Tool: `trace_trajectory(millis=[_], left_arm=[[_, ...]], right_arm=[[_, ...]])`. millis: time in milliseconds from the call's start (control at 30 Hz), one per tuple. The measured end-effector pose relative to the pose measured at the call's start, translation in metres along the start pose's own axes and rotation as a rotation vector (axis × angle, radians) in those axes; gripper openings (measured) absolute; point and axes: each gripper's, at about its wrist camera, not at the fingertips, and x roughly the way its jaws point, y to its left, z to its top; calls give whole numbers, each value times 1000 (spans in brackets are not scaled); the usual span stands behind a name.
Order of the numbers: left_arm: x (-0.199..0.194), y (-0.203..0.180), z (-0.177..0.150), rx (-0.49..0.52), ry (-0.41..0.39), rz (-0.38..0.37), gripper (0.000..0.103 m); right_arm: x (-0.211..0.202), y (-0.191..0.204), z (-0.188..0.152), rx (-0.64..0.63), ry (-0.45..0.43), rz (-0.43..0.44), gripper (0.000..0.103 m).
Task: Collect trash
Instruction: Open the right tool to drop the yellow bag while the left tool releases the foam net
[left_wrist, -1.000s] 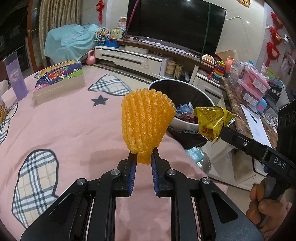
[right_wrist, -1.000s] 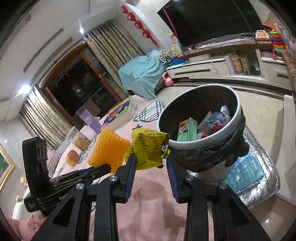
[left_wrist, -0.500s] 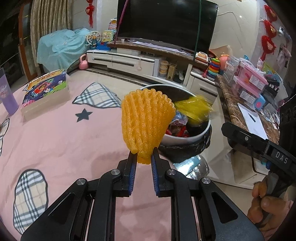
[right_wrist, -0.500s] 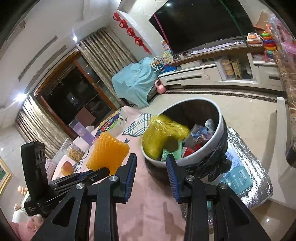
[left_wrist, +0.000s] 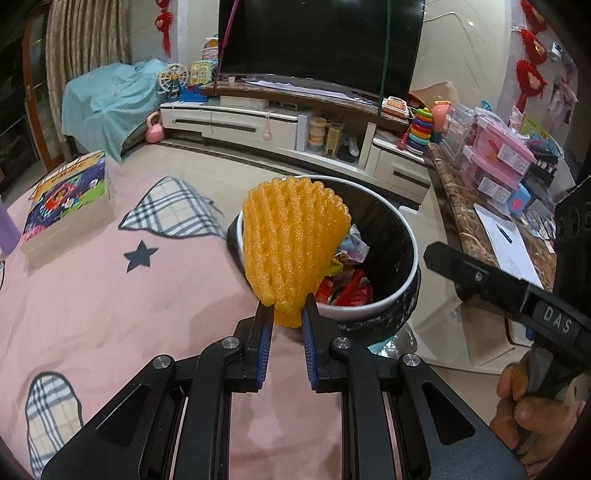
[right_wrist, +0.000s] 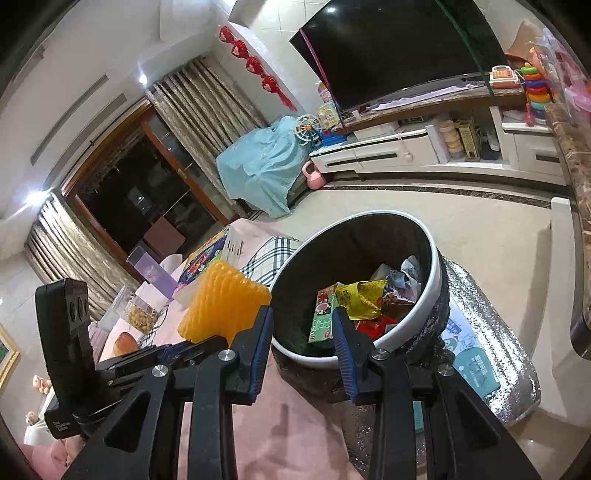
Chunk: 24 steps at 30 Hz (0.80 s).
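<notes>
The left gripper (left_wrist: 287, 314) pinches the lower end of an orange foam fruit net (left_wrist: 293, 245), held upright at the near rim of the trash bin (left_wrist: 402, 221). The right gripper (right_wrist: 301, 328) stands partly open with nothing between its 2 fingers; a yellow wrapper (right_wrist: 360, 299) lies inside the bin among other litter.

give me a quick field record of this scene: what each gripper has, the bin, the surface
left gripper: shut on orange foam fruit net, held upright near the bin's rim
right gripper: open, nothing between its fingers
bin: round white-rimmed trash bin with black liner, beside the table edge
bin contents: crumpled yellow snack wrapper, green carton, red packets
surface: pink tablecloth with plaid patches
</notes>
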Motion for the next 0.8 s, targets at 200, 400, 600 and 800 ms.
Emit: trace_trajectory(millis=[200, 400, 600, 800], left_arm=[[9, -8, 12, 22, 4, -9, 15], [23, -15, 18, 34, 21, -21, 15], [33, -19, 22, 41, 37, -27, 15], [40, -23, 27, 52, 45, -29, 16]], right_arm=[[-3, -6, 2, 7, -2, -13, 34], [-7, -14, 4, 20, -6, -34, 34], [-12, -22, 1, 44, -7, -45, 37], [-16, -26, -1, 61, -13, -56, 37]])
